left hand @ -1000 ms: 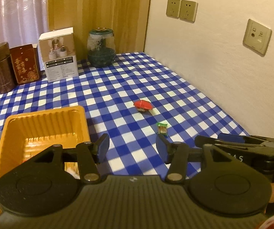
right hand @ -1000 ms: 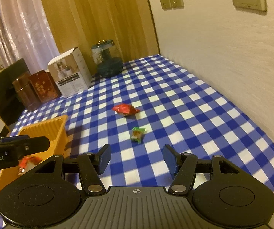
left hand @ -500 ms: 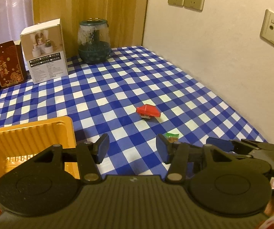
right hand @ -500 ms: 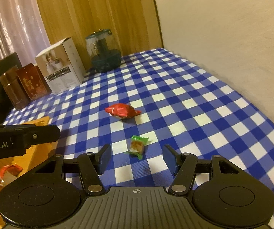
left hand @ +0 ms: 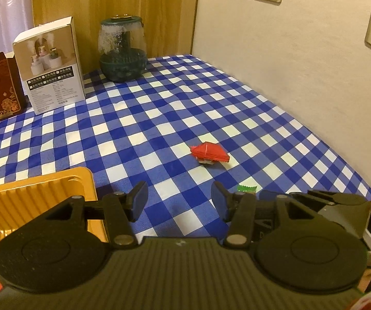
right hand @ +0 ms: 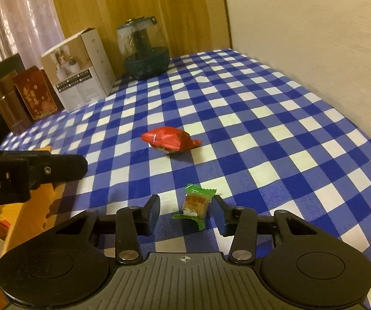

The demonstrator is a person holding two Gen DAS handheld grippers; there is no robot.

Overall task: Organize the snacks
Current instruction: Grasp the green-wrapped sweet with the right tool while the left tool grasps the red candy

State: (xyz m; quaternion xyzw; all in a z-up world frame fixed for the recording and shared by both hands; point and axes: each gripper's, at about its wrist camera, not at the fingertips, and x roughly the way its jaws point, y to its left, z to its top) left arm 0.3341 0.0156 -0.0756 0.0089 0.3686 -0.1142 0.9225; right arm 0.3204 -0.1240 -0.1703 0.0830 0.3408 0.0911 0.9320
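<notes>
Left wrist view: the left hand-held gripper [left hand: 179, 201], jaws wide, is hovering over the checked bench [left hand: 159, 118]; the red snack [left hand: 209, 153] is lying ahead. Right wrist view: the right hand-held gripper [right hand: 185, 213], wide, is straddling the green-wrapped snack [right hand: 195, 204], nearer its right finger.

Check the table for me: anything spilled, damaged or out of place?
Nothing spilled or damaged. Two snacks lie loose outside the yellow tray: a red packet and a green-wrapped candy, which sits between the right gripper's open jaws.
</notes>
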